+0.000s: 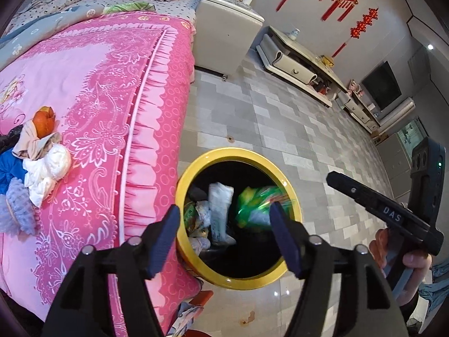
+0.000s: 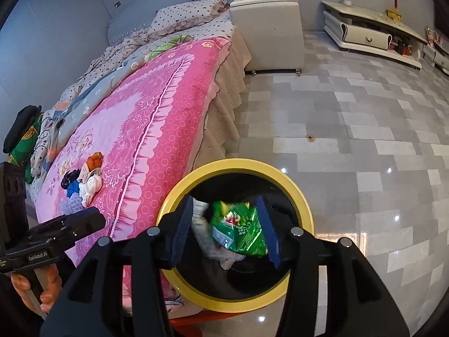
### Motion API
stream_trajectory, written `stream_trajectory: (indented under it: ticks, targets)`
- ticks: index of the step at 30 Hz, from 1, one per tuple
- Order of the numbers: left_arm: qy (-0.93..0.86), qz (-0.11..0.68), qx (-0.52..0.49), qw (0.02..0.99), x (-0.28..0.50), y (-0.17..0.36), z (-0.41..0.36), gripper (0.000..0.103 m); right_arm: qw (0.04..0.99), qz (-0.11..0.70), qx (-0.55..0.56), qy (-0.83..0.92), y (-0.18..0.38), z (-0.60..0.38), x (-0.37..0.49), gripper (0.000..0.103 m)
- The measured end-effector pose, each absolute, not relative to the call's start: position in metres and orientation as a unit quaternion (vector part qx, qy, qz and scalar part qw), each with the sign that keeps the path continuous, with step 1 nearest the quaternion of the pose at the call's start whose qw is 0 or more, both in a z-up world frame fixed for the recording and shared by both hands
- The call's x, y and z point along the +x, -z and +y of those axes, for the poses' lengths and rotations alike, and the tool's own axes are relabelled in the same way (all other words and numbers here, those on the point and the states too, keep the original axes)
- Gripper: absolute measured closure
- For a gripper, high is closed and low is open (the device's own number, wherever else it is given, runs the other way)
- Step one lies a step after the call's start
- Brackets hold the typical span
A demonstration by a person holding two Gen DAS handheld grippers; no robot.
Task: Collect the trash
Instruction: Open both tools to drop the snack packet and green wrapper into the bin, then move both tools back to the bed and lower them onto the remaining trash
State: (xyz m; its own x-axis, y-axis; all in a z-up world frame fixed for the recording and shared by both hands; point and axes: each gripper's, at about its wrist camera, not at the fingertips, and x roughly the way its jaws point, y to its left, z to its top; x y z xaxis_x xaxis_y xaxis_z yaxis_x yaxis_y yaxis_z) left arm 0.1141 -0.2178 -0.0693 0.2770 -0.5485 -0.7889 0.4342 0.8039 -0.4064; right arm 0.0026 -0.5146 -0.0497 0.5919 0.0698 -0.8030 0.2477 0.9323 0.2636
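A yellow-rimmed trash bin (image 1: 238, 151) (image 2: 238, 164) with a black liner stands on the floor against the bed. Inside it lie a green snack bag (image 1: 255, 205) (image 2: 238, 230), blurred in the left wrist view, a white wrapper (image 1: 220, 210) and other scraps. My left gripper (image 1: 224, 210) hangs open above the bin with nothing pressed between its pads. My right gripper (image 2: 224, 200) is also open over the bin; the green bag shows between its fingers but is not clamped. On the pink bedspread (image 1: 92, 84) sits a pile with orange peel (image 1: 45, 120) (image 2: 94, 161) and crumpled white tissue (image 1: 50, 165).
The bed takes up the left side. A white nightstand (image 1: 224, 28) (image 2: 269, 28) stands at its head, and a low white TV cabinet (image 1: 297, 64) (image 2: 364, 33) runs along the far wall. Grey tiled floor (image 2: 350, 140) spreads right of the bin.
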Motion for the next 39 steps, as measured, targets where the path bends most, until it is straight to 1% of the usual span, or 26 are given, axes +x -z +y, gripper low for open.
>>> stream_trajectory:
  ticks: [6, 13, 25, 39]
  targets:
    - [0.288, 0.500, -0.045, 0.815, 0.121, 0.066, -0.197, 0.028, 0.878, 0.445, 0.173, 0.043, 0.049, -0.508, 0.007, 0.051]
    - [0.255, 0.498, -0.063, 0.826, 0.135, 0.065, -0.157, 0.027, 0.879, 0.449, 0.159, 0.013, 0.047, -0.477, 0.027, 0.051]
    - [0.187, 0.490, -0.092, 0.847, 0.164, 0.068, -0.072, 0.027, 0.876, 0.465, 0.111, -0.064, 0.046, -0.391, 0.076, 0.050]
    - [0.080, 0.489, -0.124, 0.860, 0.218, 0.076, 0.042, 0.026, 0.847, 0.503, 0.058, -0.161, 0.071, -0.280, 0.143, 0.050]
